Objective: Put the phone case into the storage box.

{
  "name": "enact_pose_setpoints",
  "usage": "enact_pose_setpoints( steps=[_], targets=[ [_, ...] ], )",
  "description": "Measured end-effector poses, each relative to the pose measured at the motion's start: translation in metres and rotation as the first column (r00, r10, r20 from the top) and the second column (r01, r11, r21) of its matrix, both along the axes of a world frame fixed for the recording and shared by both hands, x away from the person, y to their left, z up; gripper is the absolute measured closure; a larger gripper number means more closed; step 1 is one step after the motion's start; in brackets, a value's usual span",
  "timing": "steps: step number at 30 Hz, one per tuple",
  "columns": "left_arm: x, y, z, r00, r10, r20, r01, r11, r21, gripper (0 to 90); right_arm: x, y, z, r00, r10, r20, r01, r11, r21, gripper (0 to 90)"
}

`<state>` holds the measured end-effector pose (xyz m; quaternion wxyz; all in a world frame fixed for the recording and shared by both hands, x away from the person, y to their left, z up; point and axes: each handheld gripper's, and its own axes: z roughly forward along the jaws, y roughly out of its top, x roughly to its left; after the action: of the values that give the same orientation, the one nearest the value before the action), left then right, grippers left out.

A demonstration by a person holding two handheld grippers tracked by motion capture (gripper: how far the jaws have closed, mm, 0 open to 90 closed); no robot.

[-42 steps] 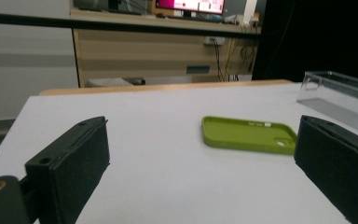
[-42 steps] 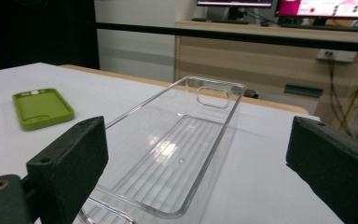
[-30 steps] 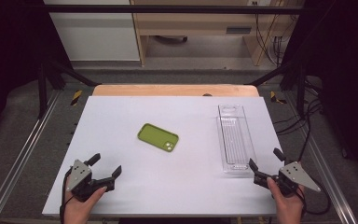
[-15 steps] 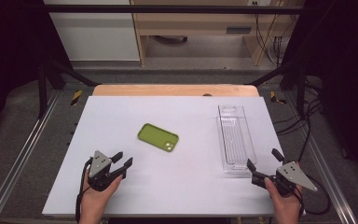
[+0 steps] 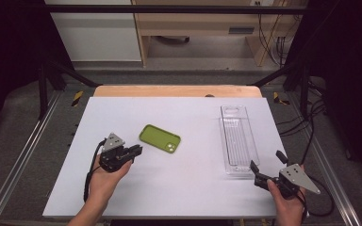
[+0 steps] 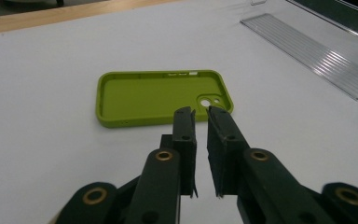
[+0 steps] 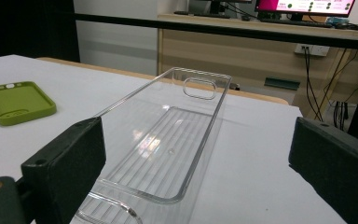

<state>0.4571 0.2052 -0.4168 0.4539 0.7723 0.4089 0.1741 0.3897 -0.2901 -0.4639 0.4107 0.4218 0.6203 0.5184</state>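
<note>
**Grippers near a phone case and a clear tray**

The white table (image 5: 169, 188) carries two items. The larger is a clear plastic tray (image 5: 235, 139), long and narrow, lying flat on the right half of the table with its ribbed floor up. The smaller is a green phone case (image 5: 159, 138), lying flat near the table centre with its hollow side up, well apart from the tray.

The right gripper (image 5: 267, 167) sits at the near end of the tray. Its jaws are spread wide, one on each side of the tray's near end in the right gripper view, with no contact visible.

The left gripper (image 5: 135, 150) hovers just beside the near corner of the case. Its jaws have just been closing and now stand almost pressed together with a narrow gap; nothing lies between them. The tips point at the case's camera cutout (image 6: 209, 101).
</note>
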Motion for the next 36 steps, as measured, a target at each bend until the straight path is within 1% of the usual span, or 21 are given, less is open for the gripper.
enact_pose_setpoints(
  steps=[2,3,4,5,7,8,10,11,16,17,20,21,22,23,24,25,26,27,29,30,36],
  targets=[
    [0.005,-0.004,0.000,0.9998,-0.009,-0.020,0.009,1.0000,-0.002,83.7,0.000,0.000,0.000,1.0000,-0.003,0.001,0.003,1.000,0.000,4.4],
    [0.005,-0.004,0.000,0.9998,-0.009,-0.020,0.009,1.0000,-0.002,84.5,0.000,-0.001,0.000,1.0000,-0.003,0.000,0.003,1.000,-0.001,4.4],
    [0.013,-0.007,0.001,0.9995,-0.016,-0.026,0.016,0.9995,0.026,85.5,0.000,-0.001,0.000,1.0000,-0.003,-0.002,0.003,1.000,0.007,4.4],
    [0.016,-0.009,0.002,0.9995,-0.015,-0.027,0.016,0.9993,0.034,87.1,0.000,-0.001,0.000,1.0000,-0.003,-0.005,0.003,1.000,0.014,4.4],
    [0.024,-0.011,0.002,0.9990,-0.017,-0.041,0.019,0.9989,0.044,88.9,0.001,-0.001,-0.001,1.0000,-0.003,-0.003,0.003,1.000,0.010,4.6],
    [0.024,-0.011,0.002,0.9990,-0.017,-0.041,0.019,0.9989,0.044,89.6,0.001,-0.001,-0.001,1.0000,-0.003,-0.003,0.003,1.000,0.010,4.6],
    [0.031,-0.015,0.002,0.9984,-0.017,-0.054,0.019,0.9985,0.051,89.8,0.001,-0.001,-0.001,1.0000,-0.004,-0.004,0.004,1.000,0.008,4.7],
    [0.038,-0.020,0.000,0.9983,-0.013,-0.057,0.017,0.9977,0.065,89.8,0.002,-0.001,-0.001,1.0000,-0.003,-0.004,0.003,1.000,0.008,4.7],
    [0.051,-0.034,-0.007,0.9976,-0.007,-0.069,0.011,0.9976,0.068,89.8,0.002,0.000,-0.001,1.0000,0.000,-0.008,0.000,1.000,0.000,4.7],
    [0.053,-0.038,-0.009,0.9974,-0.010,-0.072,0.015,0.9970,0.076,89.9,0.002,0.000,-0.001,1.0000,-0.001,-0.006,0.001,1.000,-0.001,4.7],
    [0.059,-0.048,-0.015,0.9954,-0.016,-0.094,0.022,0.9978,0.063,89.9,0.002,0.000,-0.001,1.0000,0.000,-0.007,0.000,1.000,-0.002,4.7],
    [0.059,-0.048,-0.015,0.9954,-0.016,-0.094,0.022,0.9978,0.063,89.9,0.002,0.000,-0.001,1.0000,0.000,-0.007,0.000,1.000,-0.002,4.7],
    [0.061,-0.052,-0.017,0.9949,-0.013,-0.100,0.020,0.9978,0.064,89.9,0.002,0.000,-0.001,0.9999,0.003,-0.010,-0.003,1.000,-0.002,4.7],
    [0.065,-0.058,-0.021,0.9930,-0.013,-0.117,0.021,0.9977,0.064,89.9,0.002,0.000,-0.001,0.9999,0.006,-0.010,-0.006,1.000,0.001,4.7],
    [0.065,-0.058,-0.021,0.9930,-0.013,-0.117,0.021,0.9977,0.064,89.9,0.002,0.000,-0.001,0.9999,0.009,-0.011,-0.009,1.000,0.005,4.8],
    [0.067,-0.062,-0.023,0.9921,-0.014,-0.125,0.022,0.9976,0.065,89.9,0.002,0.000,-0.001,0.9999,0.010,-0.012,-0.010,1.000,0.004,4.8],
    [0.071,-0.070,-0.029,0.9907,-0.022,-0.134,0.032,0.9966,0.075,89.9,0.002,0.000,-0.001,0.9999,0.012,-0.012,-0.012,1.000,0.001,4.8],
    [0.072,-0.073,-0.031,0.9897,-0.027,-0.141,0.039,0.9961,0.079,89.9,0.002,0.000,-0.001,0.9999,0.012,-0.012,-0.012,1.000,-0.005,4.8],
    [0.073,-0.075,-0.034,0.9889,-0.029,-0.146,0.041,0.9959,0.081,89.9,0.002,0.001,-0.001,0.9999,0.012,-0.012,-0.012,1.000,-0.006,4.8],
    [0.075,-0.080,-0.038,0.9874,-0.034,-0.155,0.048,0.9946,0.092,89.9,0.002,0.001,-0.001,0.9999,0.013,-0.010,-0.013,1.000,-0.022,4.9],
    [0.081,-0.089,-0.045,0.9844,-0.042,-0.171,0.061,0.9924,0.107,89.9,0.003,0.002,-0.001,0.9997,0.014,-0.020,-0.014,1.000,-0.023,4.9]
  ],
)
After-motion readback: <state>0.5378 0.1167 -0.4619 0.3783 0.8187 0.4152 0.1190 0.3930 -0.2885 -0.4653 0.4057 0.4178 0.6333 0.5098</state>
